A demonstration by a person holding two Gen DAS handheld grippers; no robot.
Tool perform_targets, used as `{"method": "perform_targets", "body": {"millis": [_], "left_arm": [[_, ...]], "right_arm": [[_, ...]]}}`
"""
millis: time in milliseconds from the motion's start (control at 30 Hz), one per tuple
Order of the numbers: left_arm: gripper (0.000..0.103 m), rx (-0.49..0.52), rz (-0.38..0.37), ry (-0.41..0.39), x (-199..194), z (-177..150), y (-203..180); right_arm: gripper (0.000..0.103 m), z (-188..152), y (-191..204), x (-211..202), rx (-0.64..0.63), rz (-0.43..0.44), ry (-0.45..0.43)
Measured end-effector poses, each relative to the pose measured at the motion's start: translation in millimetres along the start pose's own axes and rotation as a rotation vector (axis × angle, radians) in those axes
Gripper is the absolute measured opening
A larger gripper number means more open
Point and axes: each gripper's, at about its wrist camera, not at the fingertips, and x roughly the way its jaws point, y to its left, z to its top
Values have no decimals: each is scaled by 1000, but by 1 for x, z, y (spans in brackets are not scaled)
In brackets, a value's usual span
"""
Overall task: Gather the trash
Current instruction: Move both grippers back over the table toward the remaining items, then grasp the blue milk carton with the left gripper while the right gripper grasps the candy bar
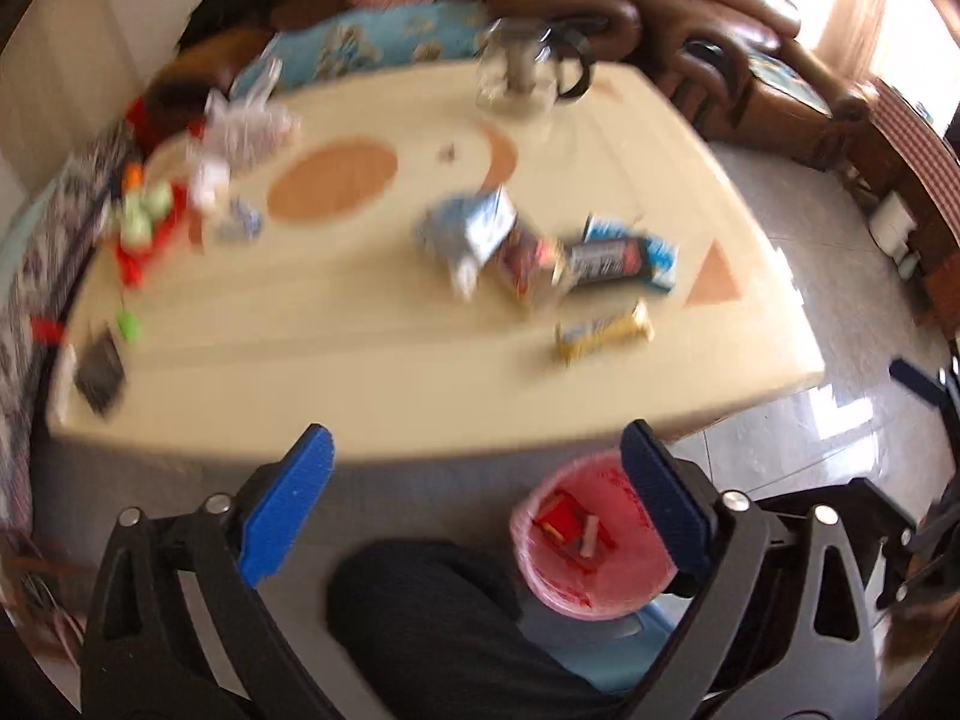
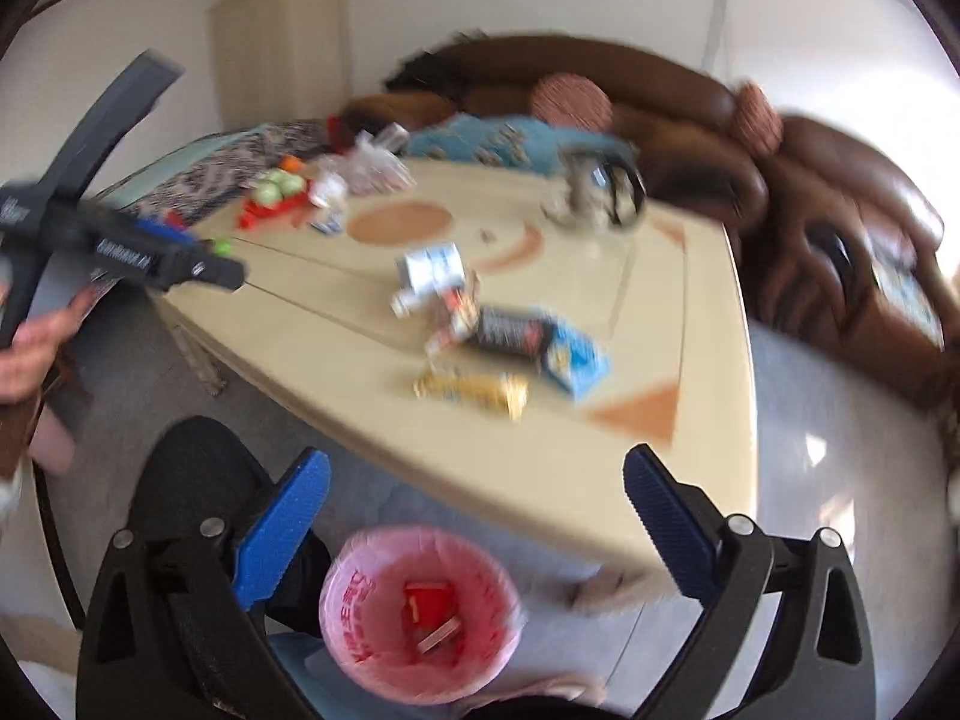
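A: Above the near edge of the table (image 1: 336, 396), both tongs stand spread with nothing between the pads; the left gripper (image 1: 477, 450) hangs over the person's knee, the right gripper (image 2: 477, 474) almost directly over the bin (image 2: 420, 612).

B: And the trash itself?

A: Out past the tongs, mid-table; a gold wrapper (image 1: 603, 333) lies nearest the edge, then a dark wrapper (image 1: 606, 258) resting on a blue packet (image 1: 660, 261), a reddish packet (image 1: 528, 261) and a white carton (image 1: 474, 234) bunched touching behind it.

B: So what might fail?

A: I'd judge the overlap is the trouble; closing on one wrapper could drag its neighbours, or sweep the gold one off the edge onto the floor; flat foil may also slip the pads. Further back a glass pot (image 1: 528, 75) stands well apart, so a long reach is the only threat to it; both views are blurred, so finer detail I cannot tell.
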Motion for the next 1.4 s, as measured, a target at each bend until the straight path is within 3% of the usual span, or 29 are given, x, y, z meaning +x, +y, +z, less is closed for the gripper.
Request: {"method": "perform_targets", "body": {"millis": [167,433,567,667,1133,1400], "left_arm": [[97,80,-54,21,-26,41,1],[97,-56,-66,152,-5,87,16],[97,-107,-104,223,17,107,17],[97,-133,-90,252,32,121,20],[97,-258,-108,382,125,154,33],[97,-403,-124,458,196,155,50]], "right_arm": [[96,51,0,-23,-101,25,-45],[96,97,-3,-13,-187,75,-19],[96,109,-5,7,-258,112,26],[96,118,-6,26,-293,143,67],[96,127,-29,115,-336,304,202],[96,114,-23,170,-409,429,307]]}}
